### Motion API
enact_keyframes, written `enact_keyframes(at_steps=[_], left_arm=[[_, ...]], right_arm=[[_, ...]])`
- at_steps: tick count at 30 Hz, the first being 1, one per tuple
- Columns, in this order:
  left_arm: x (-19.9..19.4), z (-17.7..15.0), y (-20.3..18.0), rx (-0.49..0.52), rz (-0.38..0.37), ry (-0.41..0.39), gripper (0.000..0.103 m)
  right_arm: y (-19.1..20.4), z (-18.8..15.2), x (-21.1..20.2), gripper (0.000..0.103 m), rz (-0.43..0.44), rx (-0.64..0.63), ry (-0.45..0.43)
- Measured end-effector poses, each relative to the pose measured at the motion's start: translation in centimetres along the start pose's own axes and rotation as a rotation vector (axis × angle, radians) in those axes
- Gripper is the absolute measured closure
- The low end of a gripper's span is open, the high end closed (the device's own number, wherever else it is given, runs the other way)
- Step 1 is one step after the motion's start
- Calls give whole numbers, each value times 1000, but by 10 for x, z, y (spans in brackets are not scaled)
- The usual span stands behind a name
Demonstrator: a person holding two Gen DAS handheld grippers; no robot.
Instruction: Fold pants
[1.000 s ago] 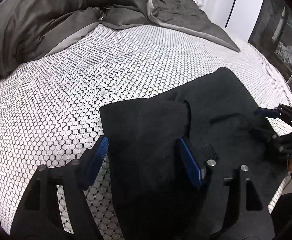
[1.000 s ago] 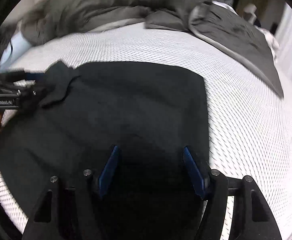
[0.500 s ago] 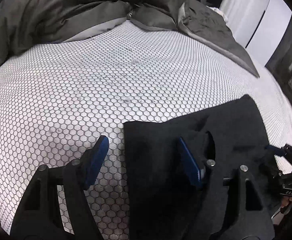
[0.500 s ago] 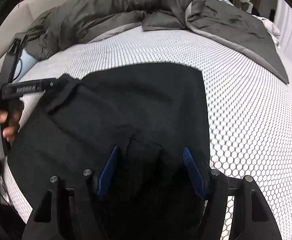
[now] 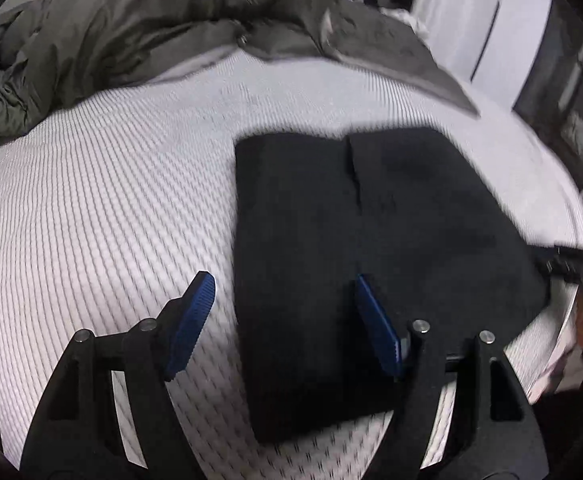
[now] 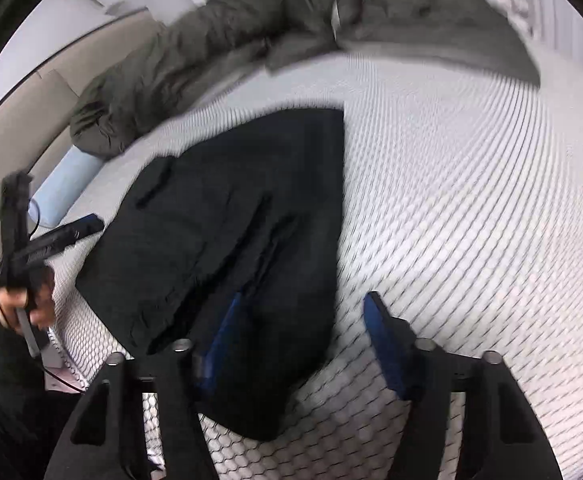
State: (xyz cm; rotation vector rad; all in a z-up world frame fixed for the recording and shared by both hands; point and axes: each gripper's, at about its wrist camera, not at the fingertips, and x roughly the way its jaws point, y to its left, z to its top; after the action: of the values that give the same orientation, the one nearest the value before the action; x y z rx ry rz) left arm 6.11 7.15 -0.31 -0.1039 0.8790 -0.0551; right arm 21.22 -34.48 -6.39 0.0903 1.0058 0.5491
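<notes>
Right gripper (image 6: 299, 344), low centre of frame: jaws just closing, standing apart over the near edge of the pants (image 6: 231, 240), not yet pinching. Left gripper (image 5: 283, 320): released, hovering off the folded black cloth, mid-frame on the mattress (image 5: 111, 200). Step: final fold, likely. Next: regrasping near corners, folding away toward the duvet (image 5: 151, 28).

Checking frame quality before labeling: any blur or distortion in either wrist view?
Left wrist: the sheet pattern smears into streaks, the pants edges stay fairly readable, strong fisheye bowing. Right wrist: heavier motion blur on the duvet and sheet; dark vignette at the corners in both views.
</notes>
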Motion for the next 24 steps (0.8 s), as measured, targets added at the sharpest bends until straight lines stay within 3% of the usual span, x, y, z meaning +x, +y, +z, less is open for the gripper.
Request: enact_keyframes(at_steps=[3,5,9,10,15,18,21,24], left_arm=[[-8,-28,-4,-7,10,-8,28],[-13,-35,1,-30,-2,-11,27],[-22,-46,7,-52,-33,-19,27],[-25,-47,8,-56,-39,-24,27],[-25,-46,9,-75,-90,-19,27],[-22,-48,-1,-33,-57,-12,27],[-22,-49,-6,-10,-37,-18,26],[-22,-48,-11,0,-24,-19,26]], right_arm=[[8,-14,5,80,-27,-31,34],[13,-24,-7,86,-18,-62,34],[18,-42,-19,87,23,-103,49],[20,-45,-22,86,31,-120,36],[2,-38,-38,59,128,32,-45],[6,-32,-42,59,99,75,-82],[29,-29,-50,59,126,-4,-130],[51,-23,-39,57,189,-33,-111]])
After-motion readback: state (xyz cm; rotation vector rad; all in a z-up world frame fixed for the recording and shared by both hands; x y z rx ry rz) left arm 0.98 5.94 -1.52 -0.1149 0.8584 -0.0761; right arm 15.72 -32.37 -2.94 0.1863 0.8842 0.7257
